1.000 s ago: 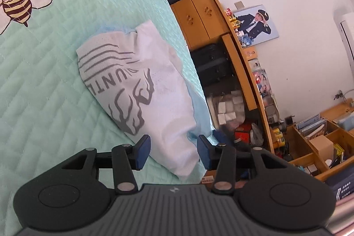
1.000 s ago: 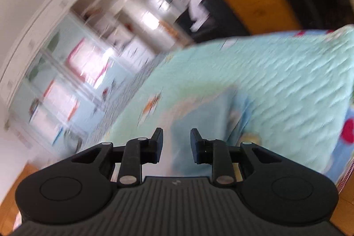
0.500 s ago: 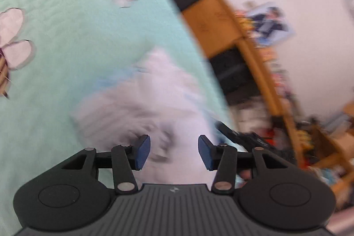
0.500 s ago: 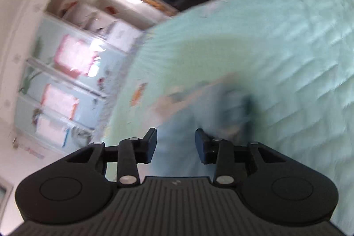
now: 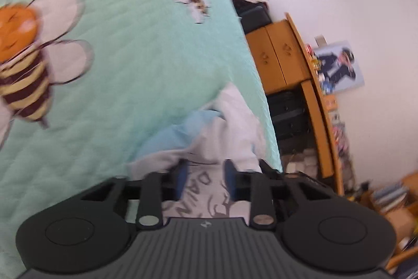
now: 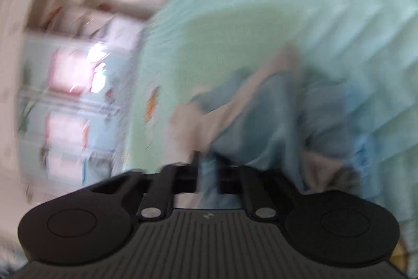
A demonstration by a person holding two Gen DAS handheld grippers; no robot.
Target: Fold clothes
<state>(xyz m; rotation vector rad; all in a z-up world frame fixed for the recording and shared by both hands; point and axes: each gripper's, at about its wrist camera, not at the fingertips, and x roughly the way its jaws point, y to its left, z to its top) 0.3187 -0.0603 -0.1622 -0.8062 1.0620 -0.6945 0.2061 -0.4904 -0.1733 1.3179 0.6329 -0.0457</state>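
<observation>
A mint quilt (image 5: 130, 64) printed with cartoon bees covers a bed and fills most of both wrist views. In the left wrist view, a folded white shirt (image 5: 230, 127) with grey lettering lies near the quilt's edge, its long axis running from about 6 o'clock, under the gripper, up toward 12 o'clock, where it ends in a soft point. A pale blue layer (image 5: 177, 132) shows along its 9 o'clock side. The left gripper (image 5: 205, 181) sits low at 6 o'clock with its blue pads over the lettered part of the shirt; its jaws have just been closing and stand partly apart, the printed cloth showing in the gap between them (whether the pads press on it cannot be told through the blur). At 3 o'clock stand a wooden cabinet (image 5: 277, 56) and a wall poster (image 5: 337, 67). The right wrist view is heavily blurred. There the right gripper (image 6: 207, 171) is at 6 o'clock, its jaws nearly together after a slight widening, with a strip of blue cloth (image 6: 261, 127) pinched between them. That cloth bunches upward toward 1 o'clock, with pinkish-white folds at its 10 o'clock edge. Blurred shelves (image 6: 68, 96) fill the 9 o'clock side.
</observation>
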